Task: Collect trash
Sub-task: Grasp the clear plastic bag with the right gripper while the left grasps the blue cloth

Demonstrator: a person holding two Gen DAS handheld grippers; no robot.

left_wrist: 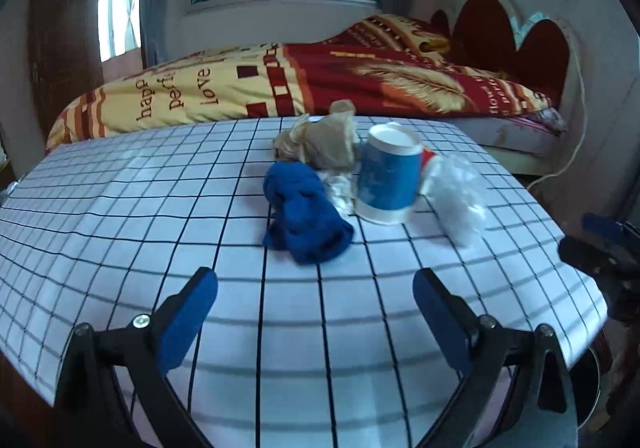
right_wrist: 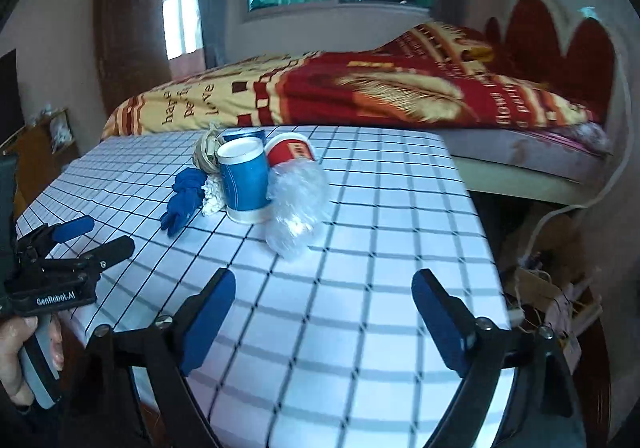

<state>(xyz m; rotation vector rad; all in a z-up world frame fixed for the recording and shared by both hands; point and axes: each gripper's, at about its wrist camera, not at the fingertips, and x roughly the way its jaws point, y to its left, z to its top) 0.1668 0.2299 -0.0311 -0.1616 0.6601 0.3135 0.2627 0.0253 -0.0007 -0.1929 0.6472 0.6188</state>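
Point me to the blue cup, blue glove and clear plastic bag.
blue cup [left_wrist: 387, 179]: left wrist view, middle of its blue side wall.
blue glove [left_wrist: 305, 216]: left wrist view, centre of the crumpled body.
clear plastic bag [right_wrist: 297, 197]: right wrist view, middle of the bunched film.

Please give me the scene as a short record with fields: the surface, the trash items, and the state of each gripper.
surface: table with checked cloth
trash: blue glove; blue paper cup, upright; crumpled brown paper; clear plastic bag; red cup, lying on its side
grouping: one cluster on the table
left gripper: open, holds nothing
right gripper: open, holds nothing
background: bed
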